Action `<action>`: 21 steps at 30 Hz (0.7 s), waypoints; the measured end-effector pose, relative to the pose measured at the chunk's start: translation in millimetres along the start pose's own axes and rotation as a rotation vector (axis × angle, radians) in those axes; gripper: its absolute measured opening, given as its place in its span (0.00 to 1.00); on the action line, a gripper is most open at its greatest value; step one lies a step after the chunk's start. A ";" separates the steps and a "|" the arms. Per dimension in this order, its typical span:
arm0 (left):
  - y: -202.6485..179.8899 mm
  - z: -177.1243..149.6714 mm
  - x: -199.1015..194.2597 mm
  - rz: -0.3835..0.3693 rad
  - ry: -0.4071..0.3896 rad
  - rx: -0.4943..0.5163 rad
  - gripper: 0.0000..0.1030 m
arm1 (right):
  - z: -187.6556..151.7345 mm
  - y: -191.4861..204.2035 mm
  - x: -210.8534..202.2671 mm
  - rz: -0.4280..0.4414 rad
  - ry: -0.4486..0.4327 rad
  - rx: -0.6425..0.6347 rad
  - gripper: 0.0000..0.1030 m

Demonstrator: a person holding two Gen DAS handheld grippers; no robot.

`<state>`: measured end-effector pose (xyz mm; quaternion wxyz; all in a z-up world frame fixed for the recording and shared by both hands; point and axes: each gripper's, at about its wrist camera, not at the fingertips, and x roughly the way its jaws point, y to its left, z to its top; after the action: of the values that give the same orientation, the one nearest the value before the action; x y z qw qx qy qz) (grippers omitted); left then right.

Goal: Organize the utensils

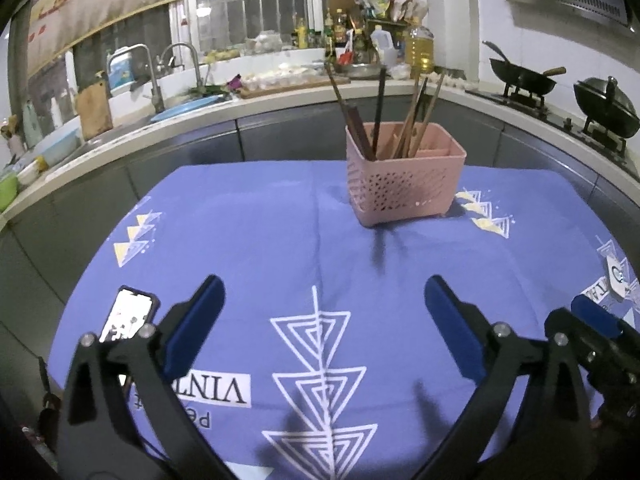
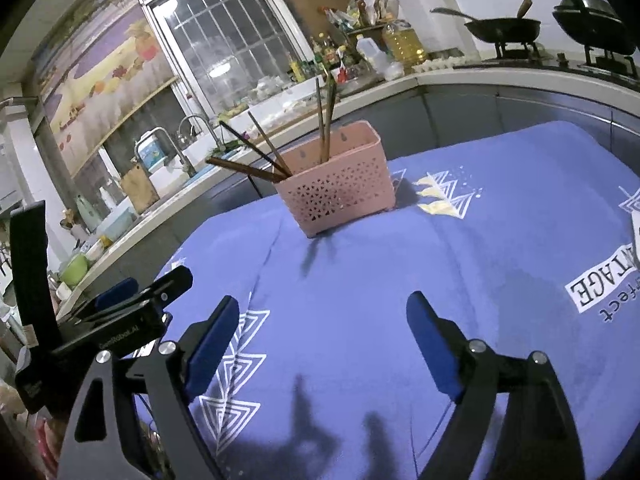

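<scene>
Chopsticks (image 1: 404, 120) in pink basket (image 1: 404, 184), both jaws spread, empty — phone (image 1: 128, 314) only in left view.

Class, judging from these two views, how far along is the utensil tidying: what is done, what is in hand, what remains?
Done: the chopsticks stand in the pink holder. In hand: nothing; the left tongs and right tongs are open and empty. Left: no loose utensils show on the blue cloth, so it looks nearly finished.

Pink perforated utensil basket (image 1: 404, 184), brown chopsticks (image 1: 416, 120), blue tablecloth (image 1: 248, 240) with white triangle motifs, blue-padded black tongs (image 1: 324, 320)
</scene>
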<state>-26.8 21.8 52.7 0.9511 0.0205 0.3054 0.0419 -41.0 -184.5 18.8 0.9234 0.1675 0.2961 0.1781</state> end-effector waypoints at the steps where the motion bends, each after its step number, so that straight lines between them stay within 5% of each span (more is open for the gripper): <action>1: 0.4 -0.4 1.9 0.004 0.004 0.000 0.94 | -1.3 -0.4 1.7 -0.001 0.005 0.001 0.84; 21: -14.2 -11.6 29.5 0.072 0.111 0.053 0.94 | -7.4 -10.4 14.6 0.012 0.059 0.030 0.86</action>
<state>-8.7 10.6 25.3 0.9298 0.0543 0.3575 0.0691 -32.0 -185.9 1.7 0.9105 0.1780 0.3247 0.1840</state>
